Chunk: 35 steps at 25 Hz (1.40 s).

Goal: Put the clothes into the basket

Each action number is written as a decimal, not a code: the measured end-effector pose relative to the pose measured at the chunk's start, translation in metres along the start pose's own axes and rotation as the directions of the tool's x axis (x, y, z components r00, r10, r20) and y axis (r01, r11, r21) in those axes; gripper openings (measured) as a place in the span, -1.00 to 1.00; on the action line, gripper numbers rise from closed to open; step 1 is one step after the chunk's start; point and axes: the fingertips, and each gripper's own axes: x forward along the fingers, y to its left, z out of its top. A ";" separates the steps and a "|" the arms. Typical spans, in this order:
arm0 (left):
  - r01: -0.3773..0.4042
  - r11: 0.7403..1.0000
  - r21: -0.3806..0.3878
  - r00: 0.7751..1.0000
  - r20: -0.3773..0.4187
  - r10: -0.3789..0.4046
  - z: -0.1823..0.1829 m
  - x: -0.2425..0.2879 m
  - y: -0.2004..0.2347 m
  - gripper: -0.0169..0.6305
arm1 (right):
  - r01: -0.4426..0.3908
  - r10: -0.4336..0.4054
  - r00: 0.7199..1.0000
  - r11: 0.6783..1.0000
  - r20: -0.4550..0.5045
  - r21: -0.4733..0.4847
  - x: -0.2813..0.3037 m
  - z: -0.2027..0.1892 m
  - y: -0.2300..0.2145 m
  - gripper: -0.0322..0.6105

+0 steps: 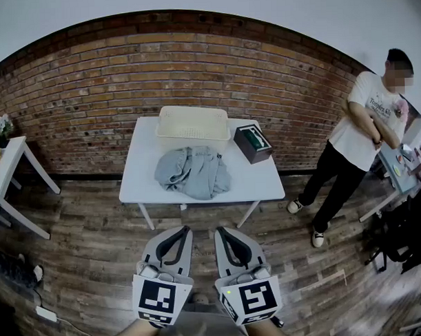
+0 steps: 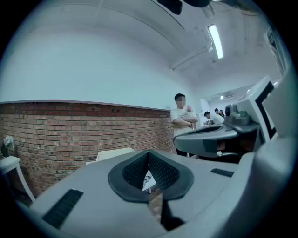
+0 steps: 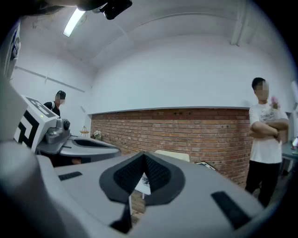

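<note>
One heap of grey clothes [image 1: 193, 171] lies on the white table [image 1: 266, 186], touching the front of the cream basket [image 1: 193, 133]. A dark box [image 1: 253, 143] stands beside the basket. Well short of the table, the left gripper [image 1: 177, 235] and the right gripper [image 1: 225, 233] hover side by side, jaws closed together on nothing.

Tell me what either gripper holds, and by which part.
Nothing is held: both the left gripper and right gripper are shut and empty, short of the grey clothes.
</note>
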 end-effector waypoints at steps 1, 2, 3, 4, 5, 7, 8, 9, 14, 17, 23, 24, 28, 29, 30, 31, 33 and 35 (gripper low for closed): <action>0.000 1.000 -0.001 1.000 0.001 0.000 -0.001 0.000 0.002 -0.92 | 0.001 -0.001 1.000 1.000 -0.001 -0.003 0.001 0.000 0.002 -0.89; 0.001 1.000 -0.001 1.000 0.001 -0.001 -0.001 -0.001 0.004 -0.92 | 0.002 -0.002 1.000 1.000 -0.002 -0.006 0.002 -0.001 0.004 -0.89; 0.001 1.000 -0.001 1.000 0.002 -0.001 -0.002 -0.001 0.005 -0.92 | 0.003 -0.003 1.000 1.000 -0.003 -0.008 0.004 -0.001 0.005 -0.89; 0.002 1.000 -0.001 1.000 0.002 -0.002 -0.003 -0.001 0.007 -0.92 | 0.005 -0.005 1.000 1.000 -0.004 -0.009 0.005 -0.001 0.007 -0.89; 0.003 1.000 -0.001 1.000 0.003 -0.003 -0.004 -0.001 0.009 -0.92 | 0.007 -0.007 1.000 1.000 -0.005 -0.009 0.006 -0.002 0.008 -0.89; 0.009 1.000 0.000 1.000 0.002 -0.009 -0.006 0.000 0.011 -0.92 | 0.015 -0.015 1.000 1.000 -0.003 -0.008 0.009 -0.003 0.009 -0.89; 0.012 1.000 -0.001 1.000 0.002 -0.012 -0.007 0.000 0.012 -0.92 | 0.020 -0.020 1.000 1.000 -0.002 -0.008 0.009 -0.004 0.010 -0.89; 0.015 1.000 -0.001 1.000 0.003 -0.015 -0.009 0.000 0.013 -0.92 | 0.025 -0.025 1.000 1.000 -0.002 -0.009 0.010 -0.005 0.012 -0.89; 0.041 0.999 -0.002 0.999 0.004 -0.041 -0.014 -0.002 0.016 -0.92 | 0.040 -0.040 0.999 0.999 -0.009 -0.002 0.012 -0.010 0.017 -0.89; 0.057 0.998 -0.015 0.998 0.002 -0.057 -0.017 -0.003 0.016 -0.92 | 0.055 -0.055 0.998 0.998 -0.007 0.024 0.010 -0.014 0.016 -0.89; 0.074 0.997 -0.033 0.997 -0.008 -0.074 -0.024 0.000 0.021 -0.92 | 0.100 -0.098 0.995 0.993 -0.033 0.059 0.007 -0.024 0.007 -0.89; 0.073 0.997 -0.033 0.997 -0.010 -0.073 -0.025 0.000 0.022 -0.92 | 0.105 -0.103 0.994 0.992 -0.036 0.065 0.008 -0.025 0.005 -0.89; 0.068 0.997 -0.041 0.998 -0.017 -0.068 -0.029 0.008 0.032 -0.92 | 0.119 -0.117 0.992 0.990 -0.041 0.071 0.016 -0.028 -0.002 -0.89; 0.065 0.997 -0.041 0.998 -0.017 -0.066 -0.030 0.011 0.035 -0.92 | 0.120 -0.117 0.992 0.990 -0.042 0.071 0.020 -0.029 -0.003 -0.89; 0.063 0.997 -0.040 0.998 -0.017 -0.064 -0.031 0.014 0.038 -0.92 | 0.120 -0.117 0.992 0.990 -0.041 0.072 0.023 -0.030 -0.004 -0.89; 0.062 0.997 -0.040 0.998 -0.018 -0.062 -0.031 0.017 0.041 -0.92 | 0.120 -0.117 0.992 0.990 -0.041 0.072 0.026 -0.031 -0.005 -0.89; 0.060 0.997 -0.037 0.998 -0.020 -0.061 -0.031 0.023 0.046 -0.92 | 0.120 -0.117 0.992 0.990 -0.038 0.071 0.034 -0.031 -0.008 -0.89; 0.060 0.998 -0.029 0.998 -0.018 -0.060 -0.031 0.032 0.051 -0.92 | 0.118 -0.116 0.993 0.991 -0.034 0.069 0.043 -0.031 -0.013 -0.89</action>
